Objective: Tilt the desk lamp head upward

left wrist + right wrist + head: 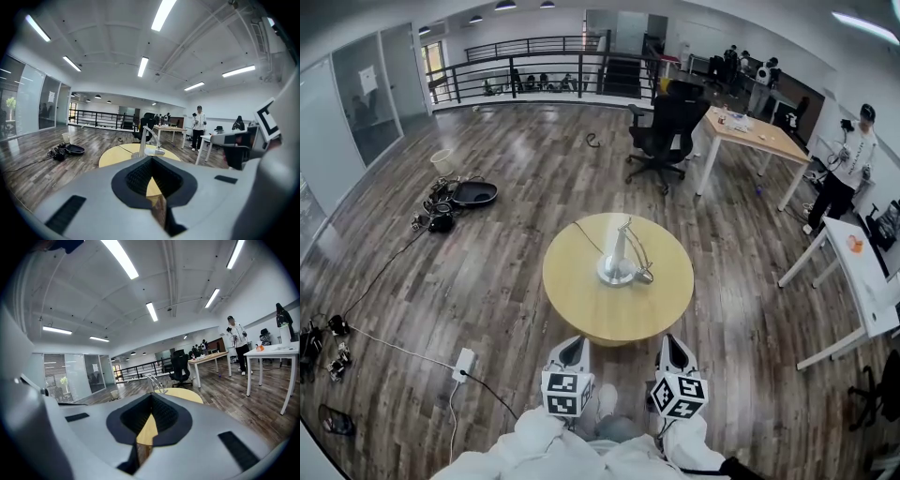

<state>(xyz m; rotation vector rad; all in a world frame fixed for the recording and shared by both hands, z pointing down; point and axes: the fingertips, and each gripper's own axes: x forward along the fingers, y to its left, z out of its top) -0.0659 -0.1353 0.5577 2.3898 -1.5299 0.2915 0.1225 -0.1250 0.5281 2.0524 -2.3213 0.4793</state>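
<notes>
A silver desk lamp [618, 253] stands on a round base in the middle of a round wooden table [581, 305]. Its thin arm rises and its head droops toward the right. The lamp [148, 140] shows small in the left gripper view, and the same lamp [154, 383] in the right gripper view. My left gripper [572, 349] and right gripper [674, 349] hover side by side just short of the table's near edge, both shut and empty, well apart from the lamp.
A black office chair [661, 131] and a wooden desk [755, 136] stand beyond the table. White tables [867, 281] line the right side, where a person [844, 169] stands. Cables, a power strip [463, 364] and dark gear [455, 199] lie on the floor at left.
</notes>
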